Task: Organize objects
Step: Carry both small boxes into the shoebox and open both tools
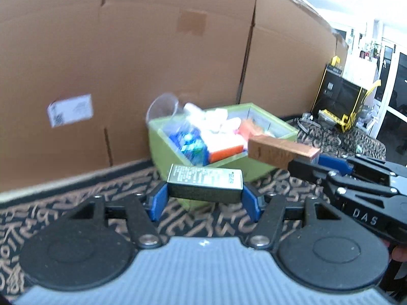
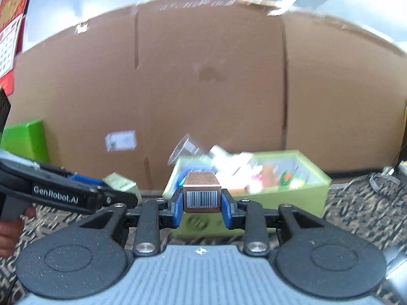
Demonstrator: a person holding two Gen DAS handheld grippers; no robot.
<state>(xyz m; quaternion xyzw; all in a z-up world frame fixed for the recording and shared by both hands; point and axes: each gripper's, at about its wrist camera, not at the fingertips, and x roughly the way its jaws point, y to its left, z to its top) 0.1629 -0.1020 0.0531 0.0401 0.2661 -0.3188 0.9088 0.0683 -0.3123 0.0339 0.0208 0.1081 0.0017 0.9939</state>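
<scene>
Left wrist view: left hand-held gripper (image 1: 204, 199) clamps a grey-green box (image 1: 204, 181) crosswise between its blue pads. Ahead of it sits the green bin (image 1: 175, 157), full of mixed items, against a cardboard wall (image 1: 127, 50). To its right, the right hand-held gripper (image 2: 202, 207) grips a brown box (image 2: 202, 190) by one end, barcode facing the camera, bin just beyond. Patterned desk (image 1: 76, 203) below both.

A bin (image 1: 175, 150) is being kept on the patterned cloth (image 1: 76, 203), before the cardboard wall (image 1: 127, 63). Small packages (image 1: 218, 137) are being held inside it, and a case (image 1: 338, 99) is being kept to its right.
</scene>
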